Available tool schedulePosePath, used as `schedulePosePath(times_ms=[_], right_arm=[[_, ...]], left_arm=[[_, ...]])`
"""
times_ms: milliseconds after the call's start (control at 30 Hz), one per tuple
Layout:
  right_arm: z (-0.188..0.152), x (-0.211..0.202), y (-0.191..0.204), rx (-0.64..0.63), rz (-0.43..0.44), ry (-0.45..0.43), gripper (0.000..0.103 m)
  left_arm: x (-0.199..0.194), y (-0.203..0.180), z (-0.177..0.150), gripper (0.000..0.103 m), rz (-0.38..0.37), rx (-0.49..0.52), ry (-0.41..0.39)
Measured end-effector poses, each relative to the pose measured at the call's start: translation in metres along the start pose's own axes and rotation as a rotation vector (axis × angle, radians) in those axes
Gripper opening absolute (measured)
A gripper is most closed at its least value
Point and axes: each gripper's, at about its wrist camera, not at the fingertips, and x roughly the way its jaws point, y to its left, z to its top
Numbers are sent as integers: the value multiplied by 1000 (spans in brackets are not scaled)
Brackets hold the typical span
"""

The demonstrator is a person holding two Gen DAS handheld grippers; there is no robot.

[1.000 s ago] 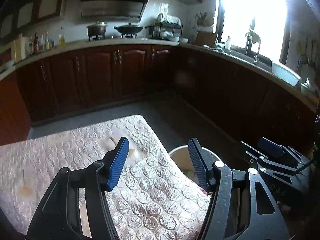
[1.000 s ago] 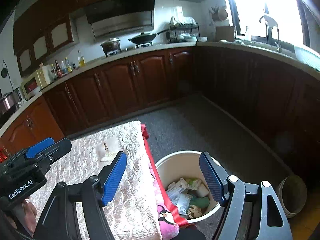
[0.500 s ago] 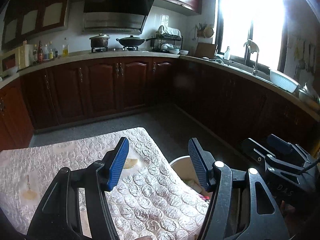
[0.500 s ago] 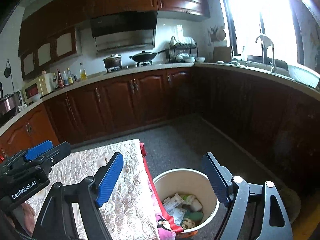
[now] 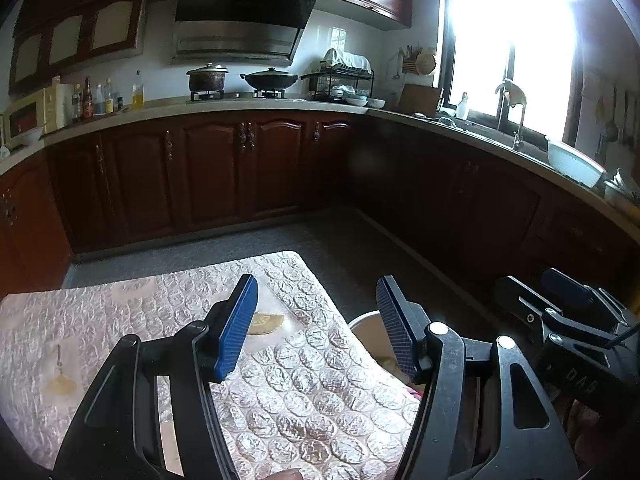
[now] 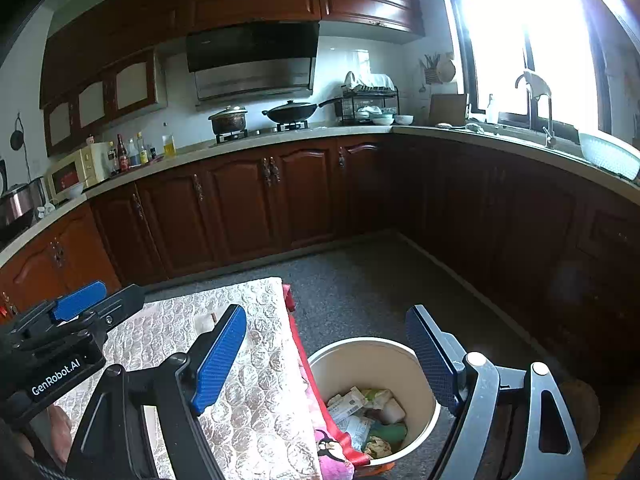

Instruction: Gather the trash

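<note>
We see both grippers gaping, nothing between jaws: left gripper (image 5: 316, 320) over table (image 5: 120, 320); right gripper (image 6: 326, 350), bin (image 6: 372, 354) at 5 o'clock.

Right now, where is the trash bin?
In the right wrist view the trash bin stands on the floor, lower centre, just right of the table, framed between the right gripper fingers.

I see open floor (image 6: 360, 280) ahead of both grippers, bin (image 6: 372, 354) mouth uncovered below my right jaws, bench (image 5: 120, 320) edge just beside its left rim, cabinets (image 6: 240, 208) walling the far side and right, well apart.
</note>
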Motion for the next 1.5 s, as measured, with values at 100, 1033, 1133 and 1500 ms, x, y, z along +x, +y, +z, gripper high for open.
schedulePosePath(times_ms=[100,1033,1133,1500], right_arm=[[1,0,0,3,-3,-2,80],[1,7,-3,16,-6,1,81],[1,7,-3,16,-6,2,81],[0,10,-2,15,-3,14,81]], left_arm=[[0,0,2,61,8,1,-2],[5,-4,0,61,45,25,-1],[5,-4,-1,61,45,25,0],[5,-4,0,61,48,34,0]])
